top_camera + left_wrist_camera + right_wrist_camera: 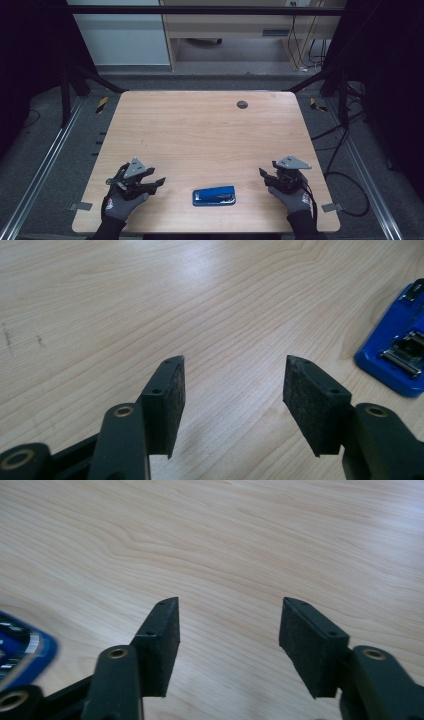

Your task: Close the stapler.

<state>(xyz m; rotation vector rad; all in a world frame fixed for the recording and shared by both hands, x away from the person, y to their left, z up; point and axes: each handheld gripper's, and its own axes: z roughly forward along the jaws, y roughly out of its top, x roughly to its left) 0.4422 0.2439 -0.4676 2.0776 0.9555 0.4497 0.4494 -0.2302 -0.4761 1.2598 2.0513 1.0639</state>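
Left gripper (161, 182), near edge of the wooden table (200, 130): jaws spread wide, nothing between the pads but bare wood. The gloved left hand (120, 205) is cut off at the wrist by the frame's bottom edge.

Blue stapler (214, 196) lies flat between the two grippers, near the front edge, apart from both. In the left gripper view it is cut off by the right border, metal parts showing (397, 352); in the right gripper view just a blurred blue corner (22, 652) at the left edge. No brand or lettering readable on it.

Right gripper (263, 169): jaws spread wide, holding nothing. Right hand (292, 199) gloved, red mark on the glove too small to read.

Small dark round spot (242, 104) at the far side of the table, too small to make out.
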